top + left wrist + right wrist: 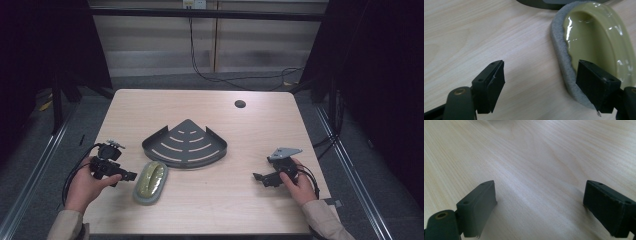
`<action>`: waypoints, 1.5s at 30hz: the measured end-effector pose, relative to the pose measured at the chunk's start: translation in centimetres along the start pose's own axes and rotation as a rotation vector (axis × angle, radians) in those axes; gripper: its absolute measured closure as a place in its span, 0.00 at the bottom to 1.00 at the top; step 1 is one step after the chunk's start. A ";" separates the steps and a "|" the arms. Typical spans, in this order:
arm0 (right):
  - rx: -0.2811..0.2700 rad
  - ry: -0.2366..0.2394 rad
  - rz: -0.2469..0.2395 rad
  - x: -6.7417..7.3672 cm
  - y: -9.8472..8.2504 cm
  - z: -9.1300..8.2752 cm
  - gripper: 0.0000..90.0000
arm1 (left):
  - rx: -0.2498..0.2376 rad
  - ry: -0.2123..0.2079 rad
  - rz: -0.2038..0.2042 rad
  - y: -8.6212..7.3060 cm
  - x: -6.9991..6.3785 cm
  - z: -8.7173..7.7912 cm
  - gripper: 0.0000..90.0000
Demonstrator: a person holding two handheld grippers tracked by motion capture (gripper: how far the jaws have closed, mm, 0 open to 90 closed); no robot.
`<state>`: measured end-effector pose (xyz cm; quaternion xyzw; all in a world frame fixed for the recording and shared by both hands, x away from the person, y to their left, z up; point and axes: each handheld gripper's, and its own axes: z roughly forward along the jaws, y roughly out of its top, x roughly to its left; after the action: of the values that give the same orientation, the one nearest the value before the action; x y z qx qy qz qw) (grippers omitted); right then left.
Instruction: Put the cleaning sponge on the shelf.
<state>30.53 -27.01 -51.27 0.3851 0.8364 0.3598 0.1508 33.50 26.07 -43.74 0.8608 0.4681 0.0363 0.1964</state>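
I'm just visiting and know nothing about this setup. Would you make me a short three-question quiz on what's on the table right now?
1. True or false: the left hand-held gripper is shut on the oval brush.
2. Which lies nearer the table's far edge: (a) the dark corner shelf, (b) the brush?
3. Fill in: the right hand-held gripper holds ____.

Key: 1 false, its jaws are open, one beside the brush's fuzzy edge. 2 a. 3 nothing.

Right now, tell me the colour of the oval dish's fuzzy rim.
Grey. The oval dish itself is glossy yellow-green inside; the left gripper view shows its fuzzy rim best.
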 end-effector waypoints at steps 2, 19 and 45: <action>0.000 0.000 0.000 0.0 0.0 0.0 0.12 | 0.011 0.006 0.011 0.5 -0.1 -0.2 0.25; 0.000 0.000 -0.001 0.0 0.0 0.0 0.12 | 0.097 -0.027 -0.023 3.4 -2.2 -1.5 0.29; 0.000 -0.001 0.000 0.0 0.0 0.0 0.12 | 0.232 -0.063 -0.076 4.8 -4.7 0.9 0.49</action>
<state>30.52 -27.00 -51.27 0.3850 0.8365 0.3595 0.1510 34.87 19.60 -42.25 0.8600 0.4951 -0.0527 0.1116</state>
